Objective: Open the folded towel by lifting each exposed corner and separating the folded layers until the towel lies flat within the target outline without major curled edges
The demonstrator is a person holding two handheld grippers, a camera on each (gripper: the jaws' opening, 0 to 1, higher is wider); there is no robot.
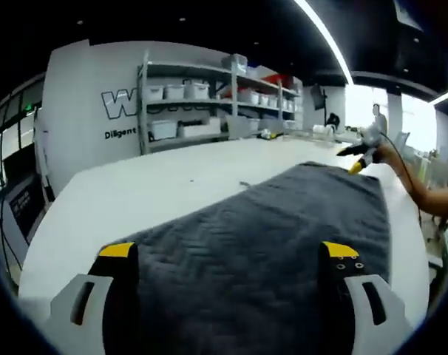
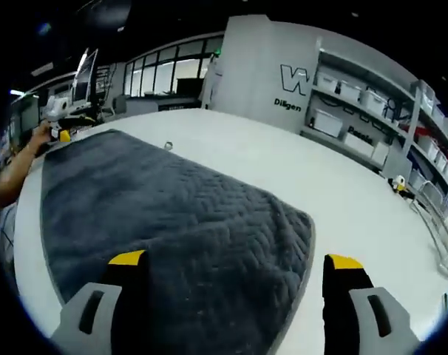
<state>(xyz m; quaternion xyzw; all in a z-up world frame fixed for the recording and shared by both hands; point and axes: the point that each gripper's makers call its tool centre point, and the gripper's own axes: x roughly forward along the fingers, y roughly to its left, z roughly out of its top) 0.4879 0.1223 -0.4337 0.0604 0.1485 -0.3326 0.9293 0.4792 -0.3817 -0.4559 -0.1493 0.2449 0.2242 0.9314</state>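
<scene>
A dark grey quilted towel [image 1: 283, 237] lies spread out on the white table [image 1: 135, 192]. My left gripper [image 1: 229, 255] hovers over its near edge, jaws wide apart and open, with nothing between them. At the towel's far right corner a hand holds my right gripper [image 1: 361, 154]. In the right gripper view the same towel [image 2: 172, 214] stretches away to the left, its near corner lying to the right on the table [image 2: 342, 192]. My right gripper [image 2: 235, 260] stands open above it. The left gripper [image 2: 59, 134] and an arm show at the far left end.
A small object [image 1: 243, 183] lies on the table just beyond the towel's edge, seen too as the small object [image 2: 168, 146]. Metal shelves [image 1: 202, 96] with white bins stand behind the table by a lettered wall. A person [image 1: 377, 118] stands far back.
</scene>
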